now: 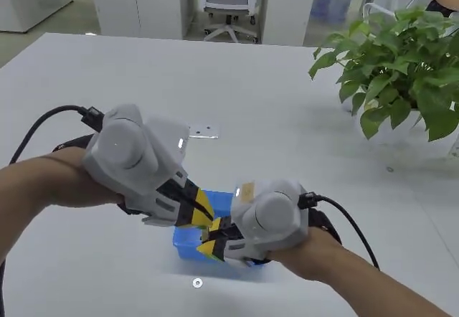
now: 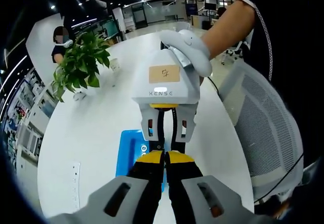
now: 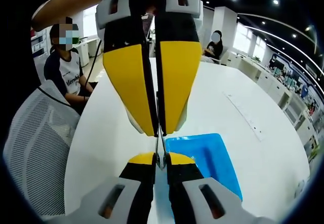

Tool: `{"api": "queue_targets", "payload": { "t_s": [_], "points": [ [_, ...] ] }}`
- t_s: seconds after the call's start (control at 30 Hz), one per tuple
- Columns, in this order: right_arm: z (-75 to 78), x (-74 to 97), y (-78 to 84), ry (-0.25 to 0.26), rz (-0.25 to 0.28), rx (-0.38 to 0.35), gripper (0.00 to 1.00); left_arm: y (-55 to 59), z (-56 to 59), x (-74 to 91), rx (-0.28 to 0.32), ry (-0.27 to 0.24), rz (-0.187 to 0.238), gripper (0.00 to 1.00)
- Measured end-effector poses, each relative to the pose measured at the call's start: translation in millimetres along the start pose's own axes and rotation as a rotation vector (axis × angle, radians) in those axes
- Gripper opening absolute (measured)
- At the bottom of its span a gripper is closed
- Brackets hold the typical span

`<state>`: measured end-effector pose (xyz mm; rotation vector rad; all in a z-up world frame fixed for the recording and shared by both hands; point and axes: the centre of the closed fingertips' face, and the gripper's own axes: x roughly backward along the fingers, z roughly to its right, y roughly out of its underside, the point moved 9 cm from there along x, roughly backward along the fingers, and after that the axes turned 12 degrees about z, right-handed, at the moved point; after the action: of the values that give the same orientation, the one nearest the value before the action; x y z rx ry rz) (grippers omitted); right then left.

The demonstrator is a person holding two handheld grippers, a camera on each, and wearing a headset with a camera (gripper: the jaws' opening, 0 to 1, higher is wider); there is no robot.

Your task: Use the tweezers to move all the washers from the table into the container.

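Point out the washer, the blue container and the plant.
washer [image 1: 197, 282], head view, on the small ring
container [image 3: 203, 159], right gripper view, on its bare blue floor
plant [image 1: 401, 59], head view, on its leaves

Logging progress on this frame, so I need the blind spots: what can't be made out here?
Container inside: head view, left hand-held gripper and right hand-held gripper cover it; contents unseen.
Tweezers: right gripper view, a sliver between jaws; tips hidden.
Table beneath the person's forearms: head view, hidden.
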<state>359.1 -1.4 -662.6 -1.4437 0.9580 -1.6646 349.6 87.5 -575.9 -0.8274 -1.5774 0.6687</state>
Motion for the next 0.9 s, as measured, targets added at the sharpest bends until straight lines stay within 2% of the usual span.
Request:
{"api": "queue_targets", "payload": {
  "t_s": [0.5,0.9],
  "points": [
    [23.9,-17.1,2.9,0.009,0.02,0.017,0.09,13.4,-20.5,2.3,-0.007,-0.017,-0.015,0.05],
    [37.7,-32.2,12.9,0.001,0.016,0.019,0.09,32.3,-35.2,-2.3,0.006,-0.023,-0.027,0.05]
  ]
}}
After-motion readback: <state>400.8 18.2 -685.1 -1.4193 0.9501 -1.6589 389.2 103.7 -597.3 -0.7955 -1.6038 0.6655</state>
